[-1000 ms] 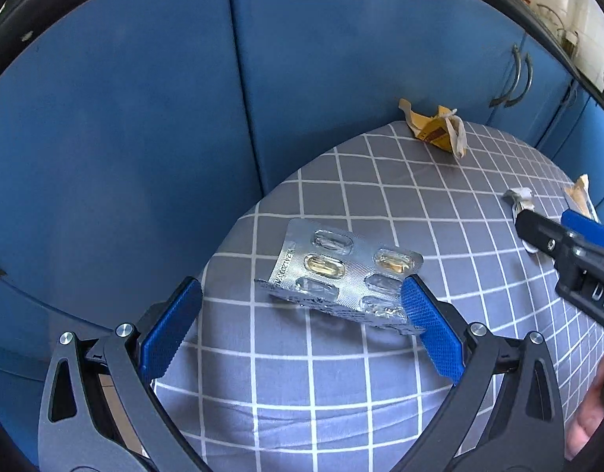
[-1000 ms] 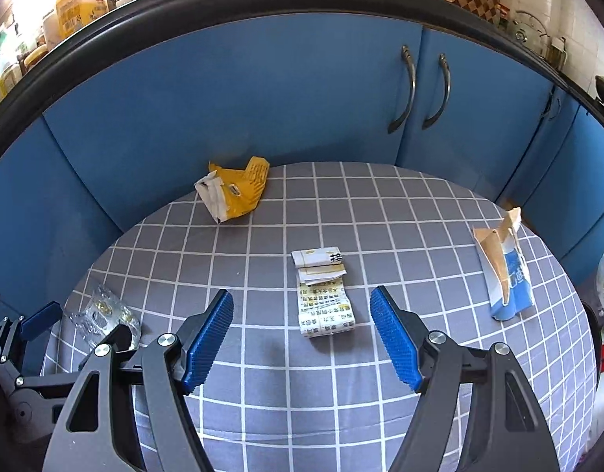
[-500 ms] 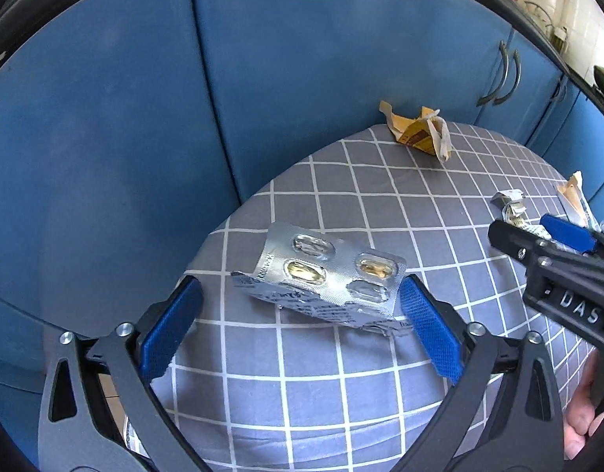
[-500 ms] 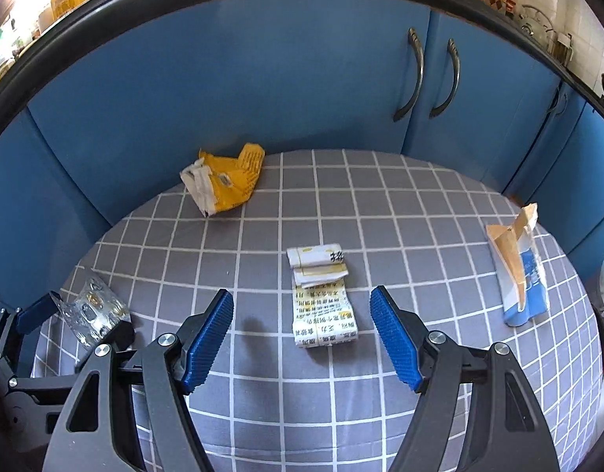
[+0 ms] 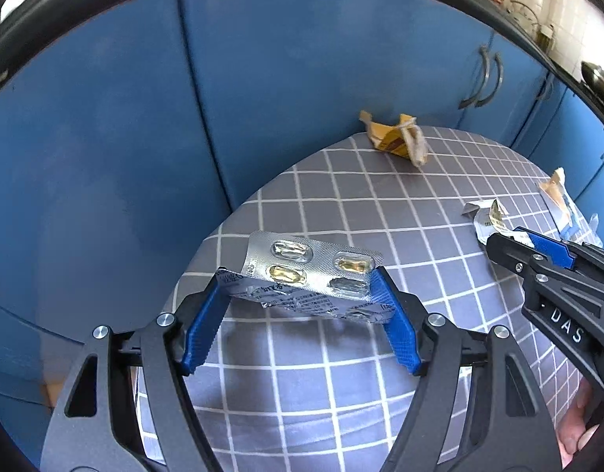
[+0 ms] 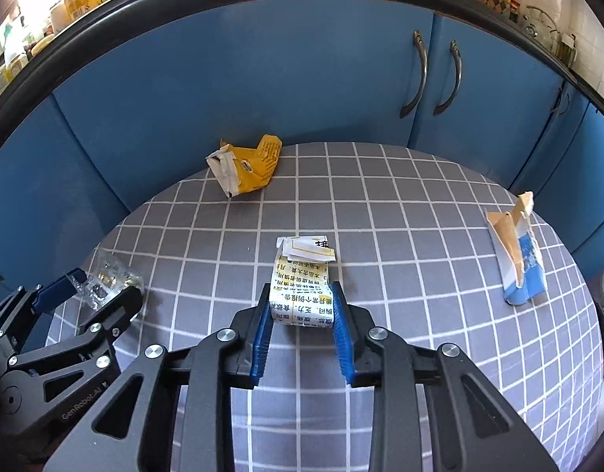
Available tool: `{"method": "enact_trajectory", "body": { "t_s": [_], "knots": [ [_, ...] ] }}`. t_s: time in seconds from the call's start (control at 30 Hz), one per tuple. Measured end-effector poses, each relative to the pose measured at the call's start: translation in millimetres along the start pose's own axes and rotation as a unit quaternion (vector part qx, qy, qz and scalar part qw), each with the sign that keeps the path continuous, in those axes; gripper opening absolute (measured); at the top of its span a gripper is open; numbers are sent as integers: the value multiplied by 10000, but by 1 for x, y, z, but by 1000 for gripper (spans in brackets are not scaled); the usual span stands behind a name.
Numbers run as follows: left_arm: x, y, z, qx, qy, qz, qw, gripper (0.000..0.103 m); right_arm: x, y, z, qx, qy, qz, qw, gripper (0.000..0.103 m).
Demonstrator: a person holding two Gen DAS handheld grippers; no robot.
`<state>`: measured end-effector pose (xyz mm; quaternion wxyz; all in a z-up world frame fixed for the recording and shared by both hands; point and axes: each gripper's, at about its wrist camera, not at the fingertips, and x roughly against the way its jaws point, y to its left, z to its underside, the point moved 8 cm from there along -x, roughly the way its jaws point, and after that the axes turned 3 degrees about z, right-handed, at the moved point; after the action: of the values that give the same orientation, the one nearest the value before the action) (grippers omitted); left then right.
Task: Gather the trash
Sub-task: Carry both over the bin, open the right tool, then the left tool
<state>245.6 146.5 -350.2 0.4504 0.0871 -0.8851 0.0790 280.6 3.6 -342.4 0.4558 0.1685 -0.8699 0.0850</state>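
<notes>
A silver blister pack (image 5: 313,267) with amber capsules sits tilted between the blue pads of my left gripper (image 5: 300,279), whose jaws are closing; both pads touch its ends. The right wrist view shows the same pack (image 6: 109,283) in the left gripper (image 6: 105,287) at the table's left edge. My right gripper (image 6: 302,303) is shut on the near end of a folded printed leaflet (image 6: 302,275) lying mid-table. In the left wrist view the right gripper (image 5: 510,240) reaches in from the right over the leaflet (image 5: 484,218).
The round table wears a grey grid cloth (image 6: 420,216). A torn yellow packet (image 6: 250,167) lies at the far edge and a torn blue-and-white carton (image 6: 518,259) at the right. Blue cabinet doors (image 6: 262,78) stand close behind. A person's hand (image 5: 577,428) shows low right.
The left jaws closed in from wide apart until both pads met the blister pack. The right jaws closed from either side of the leaflet onto its near end.
</notes>
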Motion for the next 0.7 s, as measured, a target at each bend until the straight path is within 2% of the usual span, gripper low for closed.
{"method": "enact_trajectory", "body": {
  "t_s": [0.37, 0.7],
  "knots": [
    [14, -37, -7, -293, -68, 199, 9993, 72, 33, -42, 13, -328, -65, 284, 9990, 28],
    [27, -110, -4, -810, -73, 660, 9945, 72, 65, -114, 38, -859, -79, 746, 9935, 28]
  ]
}}
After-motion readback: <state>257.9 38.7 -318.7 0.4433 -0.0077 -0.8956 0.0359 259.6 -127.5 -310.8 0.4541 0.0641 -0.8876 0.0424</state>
